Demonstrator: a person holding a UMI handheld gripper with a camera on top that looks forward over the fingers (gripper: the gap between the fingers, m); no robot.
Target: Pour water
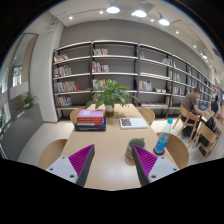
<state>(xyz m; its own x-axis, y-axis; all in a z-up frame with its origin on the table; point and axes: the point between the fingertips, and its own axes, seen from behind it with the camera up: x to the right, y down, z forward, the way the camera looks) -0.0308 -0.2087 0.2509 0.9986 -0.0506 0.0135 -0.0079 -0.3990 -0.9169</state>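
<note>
My gripper (112, 162) hangs over a light wooden table (108, 140), its two fingers spread wide with bare tabletop between the magenta pads (82, 158). A grey-green mug (136, 150) stands on the table just ahead of the right finger, partly hidden behind its pad. To the right of the mug stands a blue bottle (162, 140) with a pale cap. Neither finger touches the mug or the bottle.
A potted green plant (109, 95) sits at the table's far end. A stack of books (91, 119) lies left of centre and an open magazine (131, 122) to its right. Chairs (180, 150) ring the table. Bookshelves (120, 75) line the back wall. A person (190, 103) sits far right.
</note>
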